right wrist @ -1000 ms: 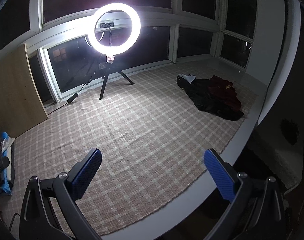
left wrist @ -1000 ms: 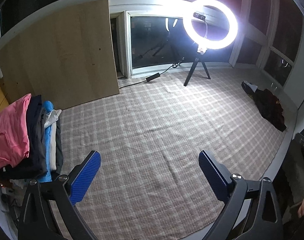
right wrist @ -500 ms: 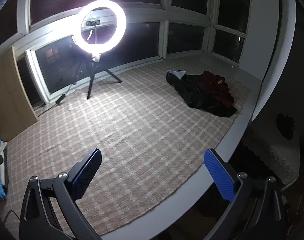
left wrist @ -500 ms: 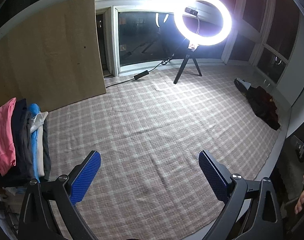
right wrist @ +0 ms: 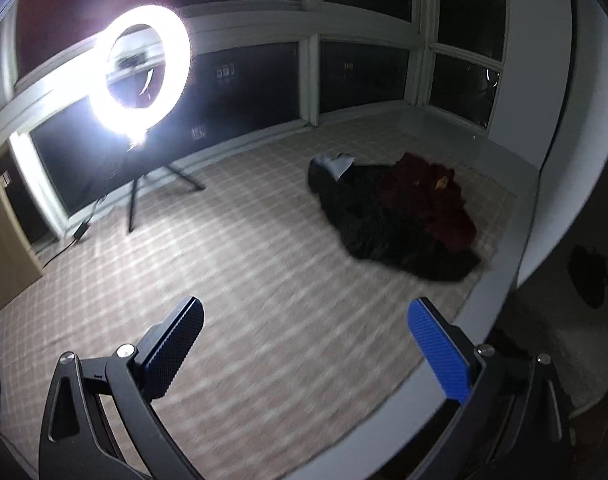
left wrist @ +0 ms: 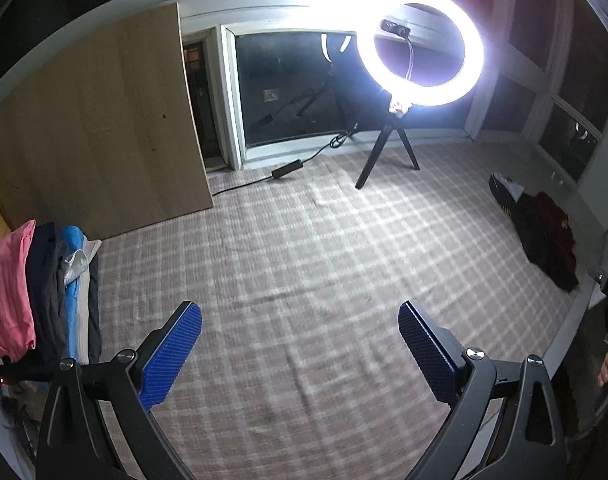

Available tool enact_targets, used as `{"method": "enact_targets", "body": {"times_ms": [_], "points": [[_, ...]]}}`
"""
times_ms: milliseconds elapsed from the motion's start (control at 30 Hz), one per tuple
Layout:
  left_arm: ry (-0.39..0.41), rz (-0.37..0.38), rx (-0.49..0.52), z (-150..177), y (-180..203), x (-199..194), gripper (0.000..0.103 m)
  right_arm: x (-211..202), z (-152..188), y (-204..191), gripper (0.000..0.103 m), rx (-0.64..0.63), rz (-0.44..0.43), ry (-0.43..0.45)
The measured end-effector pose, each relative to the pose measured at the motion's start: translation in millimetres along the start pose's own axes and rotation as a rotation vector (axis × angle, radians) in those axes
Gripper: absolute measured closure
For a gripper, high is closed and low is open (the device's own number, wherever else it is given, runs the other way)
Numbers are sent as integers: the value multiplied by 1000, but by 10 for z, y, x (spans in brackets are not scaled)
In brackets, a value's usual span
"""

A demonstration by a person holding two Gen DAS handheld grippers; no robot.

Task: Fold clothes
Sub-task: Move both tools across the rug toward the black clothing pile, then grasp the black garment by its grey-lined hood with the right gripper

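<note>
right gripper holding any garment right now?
No: the right gripper is open with nothing between its fingers, and the dark clothes pile lies apart from it on the plaid mat.

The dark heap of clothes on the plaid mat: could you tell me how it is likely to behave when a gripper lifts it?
The dark heap of clothes lies crumpled with no set shape, so it will probably be floppy and drape. A maroon garment lies on top of the black one, so they may come up separately. Being soft fabric, it is unlikely to roll or break.

left tongs [left wrist: 299, 322] spread wide, empty | folded stack [left wrist: 35, 296] left | dark clothes [left wrist: 544, 236] right
</note>
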State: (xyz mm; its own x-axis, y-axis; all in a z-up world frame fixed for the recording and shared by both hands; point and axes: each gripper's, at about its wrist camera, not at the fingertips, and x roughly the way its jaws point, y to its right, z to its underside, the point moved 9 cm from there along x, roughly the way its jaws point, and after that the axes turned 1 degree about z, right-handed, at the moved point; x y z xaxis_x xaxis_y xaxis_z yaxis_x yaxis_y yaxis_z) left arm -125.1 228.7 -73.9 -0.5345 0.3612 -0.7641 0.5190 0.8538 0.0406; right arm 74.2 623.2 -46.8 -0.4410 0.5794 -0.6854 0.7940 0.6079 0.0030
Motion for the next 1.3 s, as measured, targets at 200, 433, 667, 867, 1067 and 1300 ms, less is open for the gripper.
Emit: {"method": "enact_targets", "body": {"times_ms": [200,433,667,867,1067,1300], "points": [[11,-62,-44,-238,290,73,4,737,-441,684,0,44,-78,-30],[-40,-101,-63,-280,647,308,4,1687,-830,820,1,-82,-87,-92],[-92,-139,-84,-340,819,531,4,2807,-1343,513,1,-193,-102,-160],[-123,-182,-111,-428,788,717,4,3769,-1580,402,1,-284,9,-249],[-168,-201,-149,-395,686,879,4,4475,-1419,315,1,-377,57,-426],[-197,-199,-144,-384,682,1005,4,4450,-1413,389,60,-289,-124,-468]]}}
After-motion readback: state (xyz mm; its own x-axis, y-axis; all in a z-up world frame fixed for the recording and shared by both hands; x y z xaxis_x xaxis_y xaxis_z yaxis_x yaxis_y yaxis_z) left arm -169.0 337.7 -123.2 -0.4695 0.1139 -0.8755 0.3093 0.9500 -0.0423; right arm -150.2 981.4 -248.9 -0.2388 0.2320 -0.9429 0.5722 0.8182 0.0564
